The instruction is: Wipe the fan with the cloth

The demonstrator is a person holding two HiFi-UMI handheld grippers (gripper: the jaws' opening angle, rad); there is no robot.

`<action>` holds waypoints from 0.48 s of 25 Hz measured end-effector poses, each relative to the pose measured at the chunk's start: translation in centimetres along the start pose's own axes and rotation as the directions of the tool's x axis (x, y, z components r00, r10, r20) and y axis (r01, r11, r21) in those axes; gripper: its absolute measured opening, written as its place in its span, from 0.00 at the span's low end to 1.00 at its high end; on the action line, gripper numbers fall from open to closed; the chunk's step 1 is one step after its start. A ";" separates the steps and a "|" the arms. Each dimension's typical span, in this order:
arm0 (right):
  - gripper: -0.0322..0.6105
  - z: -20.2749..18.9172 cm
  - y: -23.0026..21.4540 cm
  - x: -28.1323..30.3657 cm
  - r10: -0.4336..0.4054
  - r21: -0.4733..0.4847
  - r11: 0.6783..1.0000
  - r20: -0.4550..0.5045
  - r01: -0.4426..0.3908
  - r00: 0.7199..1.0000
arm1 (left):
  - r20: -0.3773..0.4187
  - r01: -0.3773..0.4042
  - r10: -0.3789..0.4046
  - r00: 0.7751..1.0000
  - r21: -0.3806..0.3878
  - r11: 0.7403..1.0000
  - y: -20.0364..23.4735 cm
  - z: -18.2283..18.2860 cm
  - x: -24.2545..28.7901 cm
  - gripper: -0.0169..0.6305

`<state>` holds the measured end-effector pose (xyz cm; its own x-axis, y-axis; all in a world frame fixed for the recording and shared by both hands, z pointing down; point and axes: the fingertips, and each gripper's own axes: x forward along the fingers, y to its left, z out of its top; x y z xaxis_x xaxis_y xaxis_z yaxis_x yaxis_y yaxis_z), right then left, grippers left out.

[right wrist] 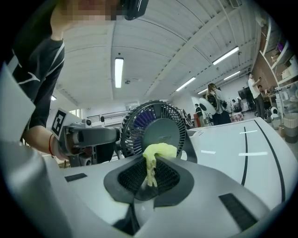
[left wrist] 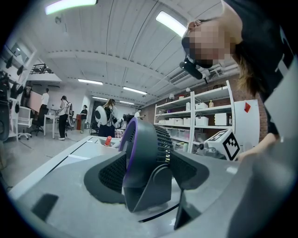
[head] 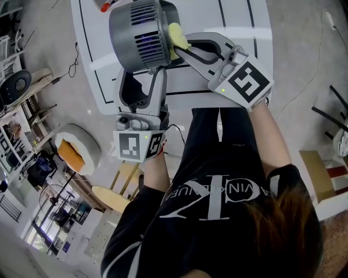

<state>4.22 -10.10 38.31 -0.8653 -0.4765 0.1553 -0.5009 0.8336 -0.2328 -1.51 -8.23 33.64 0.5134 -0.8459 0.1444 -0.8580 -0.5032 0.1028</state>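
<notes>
A grey round fan [head: 138, 32] stands on the white table [head: 239, 21] at the top of the head view. My left gripper [head: 144, 81] reaches up from below and is shut on the fan's stand. In the left gripper view the fan [left wrist: 144, 153] fills the gap between the two pads. A yellow cloth [head: 176, 38] is pinched in my right gripper [head: 184, 49], which comes in from the right. The cloth touches the fan's right side. In the right gripper view the cloth [right wrist: 156, 155] hangs between the jaws in front of the fan's grille [right wrist: 156, 125].
A small red object [head: 105, 6] lies at the table's far left corner. Black lines cross the tabletop [right wrist: 260, 153]. Round stools [head: 111, 198] and clutter stand on the floor to the left. Shelves [left wrist: 200, 121] and people fill the background.
</notes>
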 end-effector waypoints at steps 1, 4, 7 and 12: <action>0.11 0.1 0.4 -0.2 0.003 0.010 1.000 0.005 -0.003 1.000 | 0.000 0.001 -0.001 1.000 -0.001 1.000 -0.1 0.1 -0.1 0.48; 0.11 0.2 1.7 -0.9 0.029 -0.009 1.000 0.004 -0.029 1.000 | -0.001 0.004 -0.004 1.000 -0.003 1.000 -0.4 0.2 -0.5 0.48; 0.11 0.7 2.4 -1.4 0.045 -0.019 0.999 0.019 -0.045 0.999 | 0.000 0.003 -0.003 1.000 -0.004 1.000 -0.4 0.2 -0.5 0.48; 0.11 2.6 3.0 -1.9 0.058 -0.033 0.998 0.055 -0.056 0.997 | -0.003 0.004 -0.004 1.000 -0.005 1.000 -0.2 0.3 -0.2 0.48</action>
<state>4.33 -7.42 34.83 -0.8927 -0.4419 0.0885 -0.4504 0.8679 -0.2094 -1.38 -8.03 33.27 0.5166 -0.8435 0.1469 -0.8560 -0.5055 0.1082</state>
